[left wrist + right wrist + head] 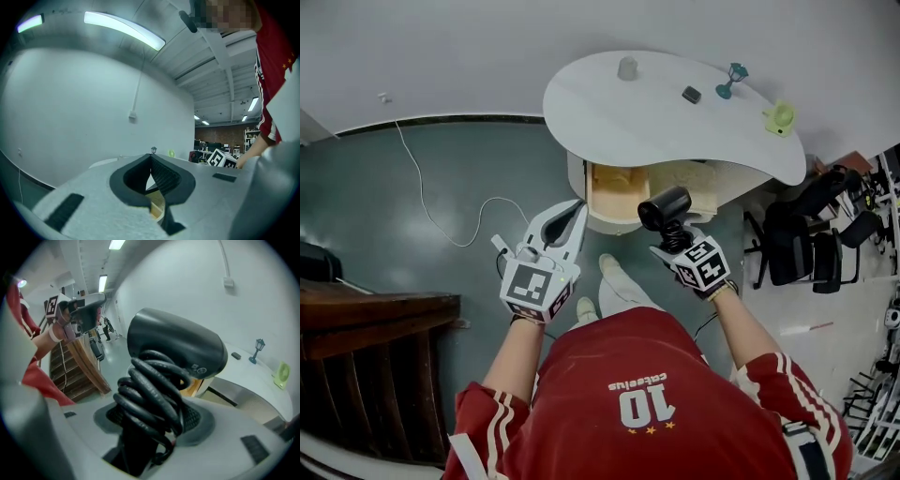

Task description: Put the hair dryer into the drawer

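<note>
The black hair dryer (664, 208) has its cord wound round the handle, and my right gripper (677, 242) is shut on that handle. In the right gripper view the hair dryer (178, 345) fills the middle, its barrel above the right gripper (150, 427). It hangs just in front of the open wooden drawer (614, 187) under the white table (609, 112). A strip of the drawer (194, 386) shows behind the dryer. My left gripper (578, 210) is shut with nothing in it, its tips at the drawer's left front. In its own view the left gripper (151, 158) points level over the drawer (157, 206).
On the table stand a grey cup (626, 67), a small dark block (691, 94), a teal lamp figure (732, 80) and a green object (780, 117). A white cable (422, 187) lies on the floor. Dark wooden stairs (366, 356) are at the left, black chairs (806, 234) at the right.
</note>
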`<state>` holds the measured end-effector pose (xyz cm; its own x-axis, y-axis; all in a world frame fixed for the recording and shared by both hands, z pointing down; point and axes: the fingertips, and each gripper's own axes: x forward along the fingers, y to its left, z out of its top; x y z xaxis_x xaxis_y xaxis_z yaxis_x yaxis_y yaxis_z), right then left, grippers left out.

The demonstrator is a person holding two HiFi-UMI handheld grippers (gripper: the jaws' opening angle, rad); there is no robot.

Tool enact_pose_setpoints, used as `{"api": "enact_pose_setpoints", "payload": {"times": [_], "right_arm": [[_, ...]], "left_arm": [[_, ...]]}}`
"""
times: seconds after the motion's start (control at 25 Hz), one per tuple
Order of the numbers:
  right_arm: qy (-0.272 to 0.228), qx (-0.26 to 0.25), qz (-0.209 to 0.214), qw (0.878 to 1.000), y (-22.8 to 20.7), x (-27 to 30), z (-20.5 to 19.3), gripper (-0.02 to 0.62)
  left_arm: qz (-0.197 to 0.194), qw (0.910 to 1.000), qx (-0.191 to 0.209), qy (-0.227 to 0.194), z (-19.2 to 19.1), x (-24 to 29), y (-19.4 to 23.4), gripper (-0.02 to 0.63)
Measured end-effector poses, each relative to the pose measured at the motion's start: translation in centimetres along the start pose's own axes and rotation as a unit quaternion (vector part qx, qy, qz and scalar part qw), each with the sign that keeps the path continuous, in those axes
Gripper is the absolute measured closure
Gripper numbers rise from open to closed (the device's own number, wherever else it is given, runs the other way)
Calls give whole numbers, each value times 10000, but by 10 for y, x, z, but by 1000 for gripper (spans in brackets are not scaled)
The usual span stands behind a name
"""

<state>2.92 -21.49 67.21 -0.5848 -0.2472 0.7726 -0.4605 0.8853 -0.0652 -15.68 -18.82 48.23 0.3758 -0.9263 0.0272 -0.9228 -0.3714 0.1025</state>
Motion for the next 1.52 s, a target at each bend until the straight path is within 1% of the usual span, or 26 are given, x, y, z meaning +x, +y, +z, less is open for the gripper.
{"api": "enact_pose_setpoints", "payload": {"times": [0.2, 0.44, 0.64, 0.84, 1.0, 1.24, 1.4, 1.52], "right_arm": [[499, -84, 363, 9981, -20, 44, -23, 330], [1030, -270, 774, 9913, -54, 91, -37, 328], [1484, -528, 1097, 9814, -74, 126, -49, 327], [1901, -750, 1405, 9688, -86, 146, -63, 327], [2109, -1067, 1536, 9594, -91, 160, -59, 325], [2521, -1653, 1782, 9367, -105, 182, -53, 325], [2646, -2088, 1725, 9255, -114, 199, -51, 325], [2651, -2322, 1573, 9225, -125, 213, -45, 325]], "left_arm": [[181, 9995, -76, 260, -12, 21, 12, 606], [418, 9977, -219, 487, -24, 65, 29, 606], [589, 9958, -210, 664, -31, 86, 31, 606], [844, 9929, -407, 730, -47, 96, 33, 606], [990, 9906, -571, 747, -54, 104, 39, 606], [1151, 9885, -542, 820, -59, 110, 46, 606], [1355, 9851, -643, 839, -62, 104, 58, 606], [1465, 9829, -674, 894, -66, 101, 63, 606]]}}
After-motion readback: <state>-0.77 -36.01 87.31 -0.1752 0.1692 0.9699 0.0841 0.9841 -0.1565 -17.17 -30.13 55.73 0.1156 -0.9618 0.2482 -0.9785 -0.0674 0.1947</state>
